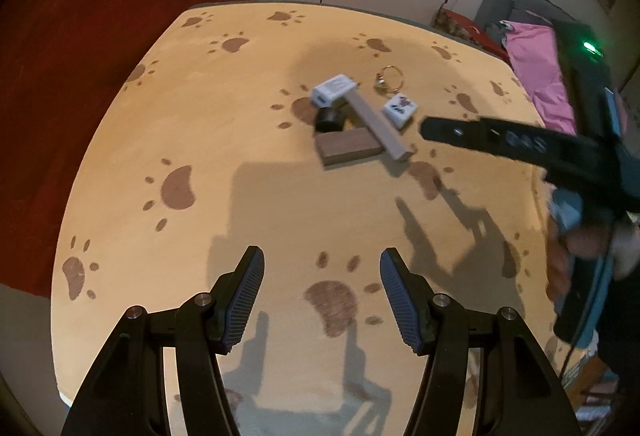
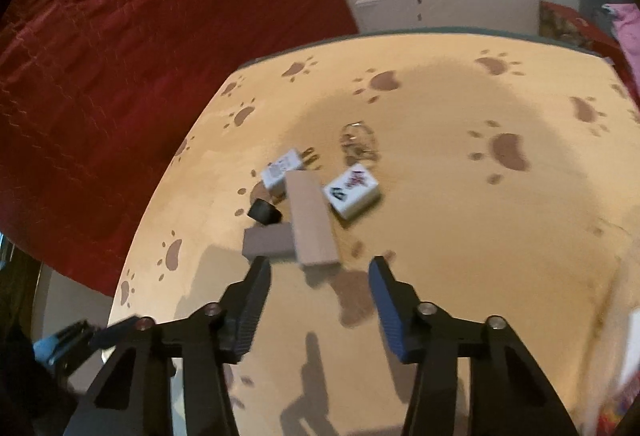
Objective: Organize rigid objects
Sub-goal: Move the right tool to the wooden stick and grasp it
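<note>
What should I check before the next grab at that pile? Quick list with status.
1. Left gripper free: ok, jaws apart, nothing between them.
2. Right gripper free: ok, jaws apart and empty, pointed at the pile.
3. Long tan block free to lift: ok, it lies on top, across the darker brown block.
4. White charger free to lift: not ok, the tan block's far end rests against it.
5. Mahjong tile clear of the pile: ok, it sits apart to the right.
6. Key ring graspable: cannot tell, thin and blurred.
7. Arms clear of each other: ok, the right gripper sits to the right of the pile in the left wrist view.
</note>
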`<state>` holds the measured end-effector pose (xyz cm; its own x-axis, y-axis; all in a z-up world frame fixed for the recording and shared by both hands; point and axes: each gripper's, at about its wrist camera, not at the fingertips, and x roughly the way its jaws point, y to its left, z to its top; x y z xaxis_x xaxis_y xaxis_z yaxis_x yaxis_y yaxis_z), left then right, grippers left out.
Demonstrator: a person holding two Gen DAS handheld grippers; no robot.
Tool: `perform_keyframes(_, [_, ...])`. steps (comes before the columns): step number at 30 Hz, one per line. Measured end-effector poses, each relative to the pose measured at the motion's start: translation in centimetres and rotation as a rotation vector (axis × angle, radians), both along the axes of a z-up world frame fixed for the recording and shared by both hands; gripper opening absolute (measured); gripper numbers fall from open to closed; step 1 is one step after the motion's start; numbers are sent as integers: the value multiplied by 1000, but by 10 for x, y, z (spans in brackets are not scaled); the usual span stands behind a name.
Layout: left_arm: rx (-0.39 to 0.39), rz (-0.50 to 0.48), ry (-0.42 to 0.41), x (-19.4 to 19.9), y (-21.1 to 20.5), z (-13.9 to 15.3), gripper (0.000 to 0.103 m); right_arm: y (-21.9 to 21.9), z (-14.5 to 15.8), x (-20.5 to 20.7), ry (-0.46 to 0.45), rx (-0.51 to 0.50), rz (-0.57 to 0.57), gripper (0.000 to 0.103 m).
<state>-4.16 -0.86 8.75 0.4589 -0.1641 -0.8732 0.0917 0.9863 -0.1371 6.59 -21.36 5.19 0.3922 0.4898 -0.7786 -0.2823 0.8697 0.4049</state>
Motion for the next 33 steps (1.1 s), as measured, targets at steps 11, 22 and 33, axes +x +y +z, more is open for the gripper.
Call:
perform_keyframes(11, [-10,25,14,9,36,-3,61,38,-23,38,32,-61,25,45])
perform_keyframes(22, [-45,15,5,23,51,-5,61,53,-22,45,3,-169,23,27])
perform_keyframes(33, [-92,-12,-40,21,69,5,61,68,-31,48,10,-267,-19,41])
